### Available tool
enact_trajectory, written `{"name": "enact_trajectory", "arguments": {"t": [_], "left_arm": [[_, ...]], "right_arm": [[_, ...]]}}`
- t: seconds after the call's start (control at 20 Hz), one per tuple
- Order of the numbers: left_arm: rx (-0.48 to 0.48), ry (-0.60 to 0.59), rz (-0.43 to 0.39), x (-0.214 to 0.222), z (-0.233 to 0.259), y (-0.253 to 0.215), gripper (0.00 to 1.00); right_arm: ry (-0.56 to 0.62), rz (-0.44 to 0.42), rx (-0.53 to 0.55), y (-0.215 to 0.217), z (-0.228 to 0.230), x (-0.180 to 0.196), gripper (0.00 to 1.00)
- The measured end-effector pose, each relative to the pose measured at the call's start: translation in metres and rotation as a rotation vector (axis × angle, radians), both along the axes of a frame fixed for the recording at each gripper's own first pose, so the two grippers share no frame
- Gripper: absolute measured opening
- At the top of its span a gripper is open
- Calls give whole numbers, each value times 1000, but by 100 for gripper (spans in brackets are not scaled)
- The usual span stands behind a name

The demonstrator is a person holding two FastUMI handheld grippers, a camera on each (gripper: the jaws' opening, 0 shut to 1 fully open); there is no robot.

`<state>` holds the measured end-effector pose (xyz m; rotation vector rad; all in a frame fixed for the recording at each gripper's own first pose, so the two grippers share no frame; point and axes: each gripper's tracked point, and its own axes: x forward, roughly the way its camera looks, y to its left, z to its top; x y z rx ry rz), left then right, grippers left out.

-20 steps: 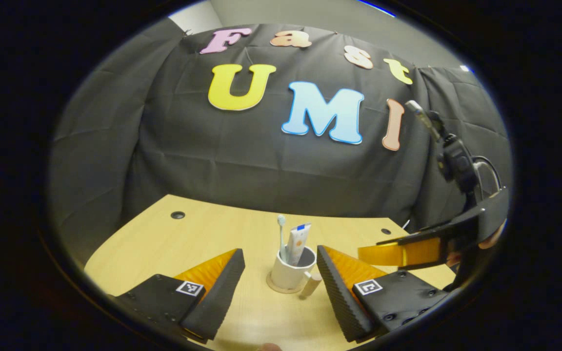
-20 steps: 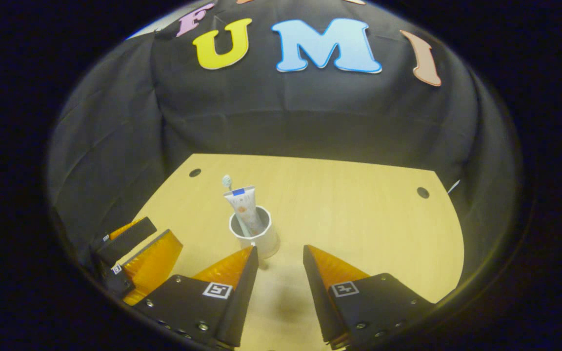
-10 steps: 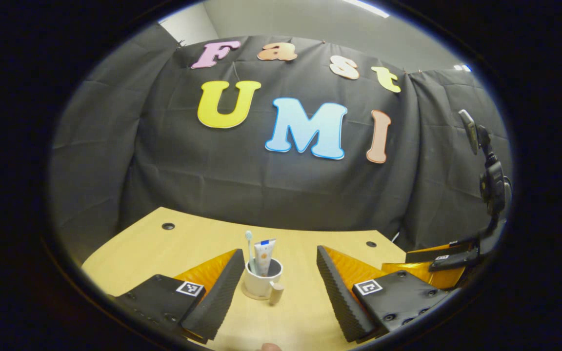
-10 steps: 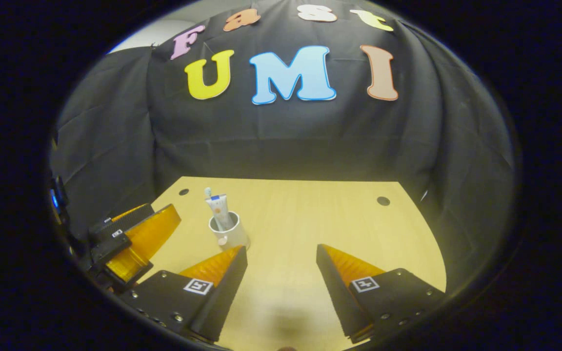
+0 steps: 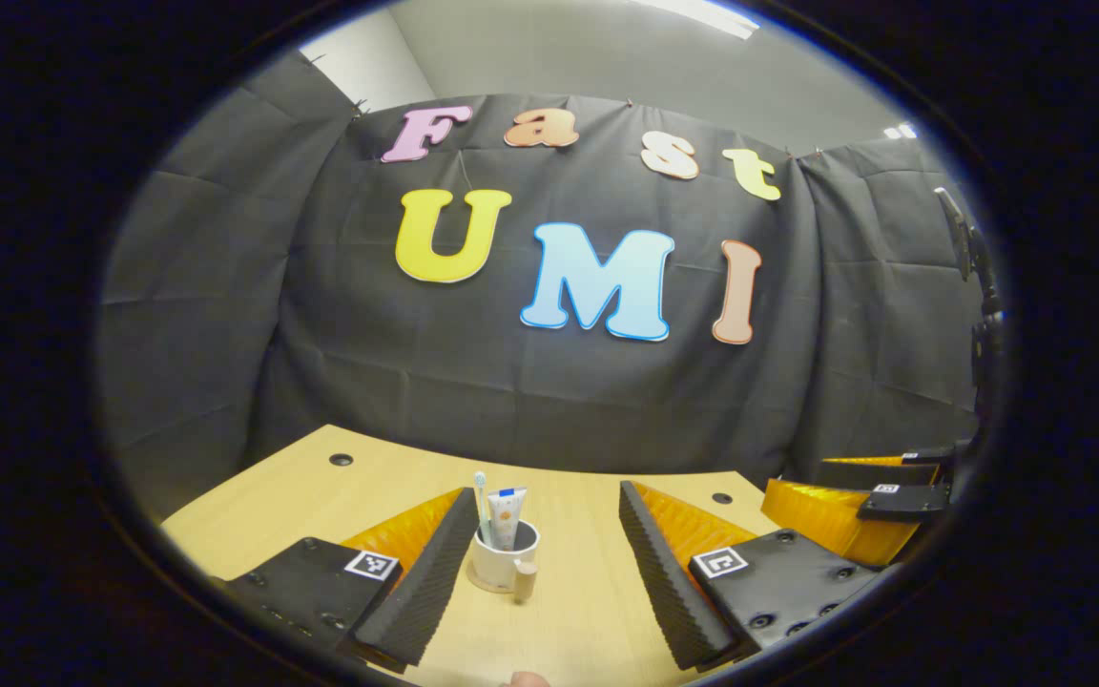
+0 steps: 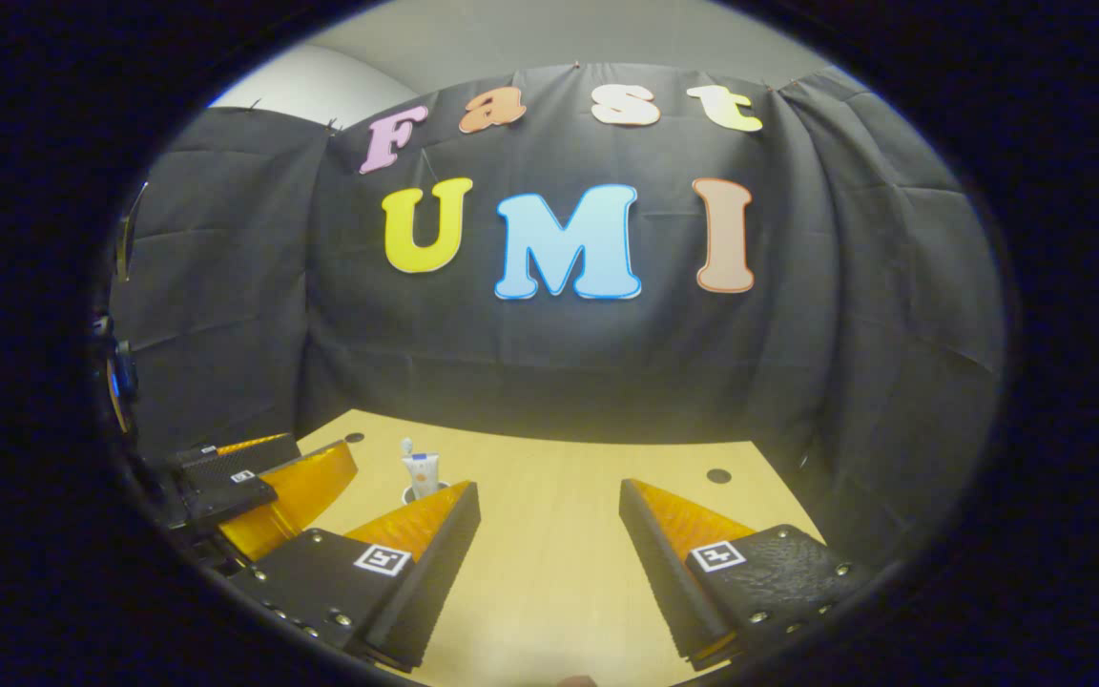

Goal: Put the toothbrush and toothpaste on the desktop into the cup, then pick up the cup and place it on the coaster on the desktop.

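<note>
A white cup (image 5: 500,565) with a wooden handle (image 5: 524,579) stands upright on the light wooden desktop (image 5: 321,496). A thin round coaster (image 5: 487,585) shows under its base. A toothbrush (image 5: 481,494) and a toothpaste tube (image 5: 508,506) stick up out of the cup. My left gripper (image 5: 547,496) is open, drawn back from the cup, holding nothing. My right gripper (image 6: 549,489) is open too and holds nothing. In the right gripper view the cup (image 6: 409,495) is mostly hidden behind a finger, with the toothpaste (image 6: 423,471) and toothbrush (image 6: 406,447) above it.
The right gripper (image 5: 855,491) shows at the right edge of the left gripper view. The left gripper (image 6: 254,472) shows at the left of the right gripper view. The desktop (image 6: 549,553) has small round holes (image 5: 341,459) (image 6: 718,474) near its back corners. Black cloth walls close the booth.
Both grippers have pulled back and tilted upward, so the cup looks smaller and farther off. The cup with toothbrush and toothpaste has stayed on the coaster.
</note>
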<state>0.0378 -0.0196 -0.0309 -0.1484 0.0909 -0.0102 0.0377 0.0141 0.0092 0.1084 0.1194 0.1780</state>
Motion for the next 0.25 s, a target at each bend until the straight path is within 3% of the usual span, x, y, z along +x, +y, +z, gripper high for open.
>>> {"name": "enact_trajectory", "arguments": {"t": [0.25], "left_arm": [[17, -23, 14, -7, 9, 13, 96]], "right_arm": [[-106, -43, -55, -2, 24, 4, 91]]}}
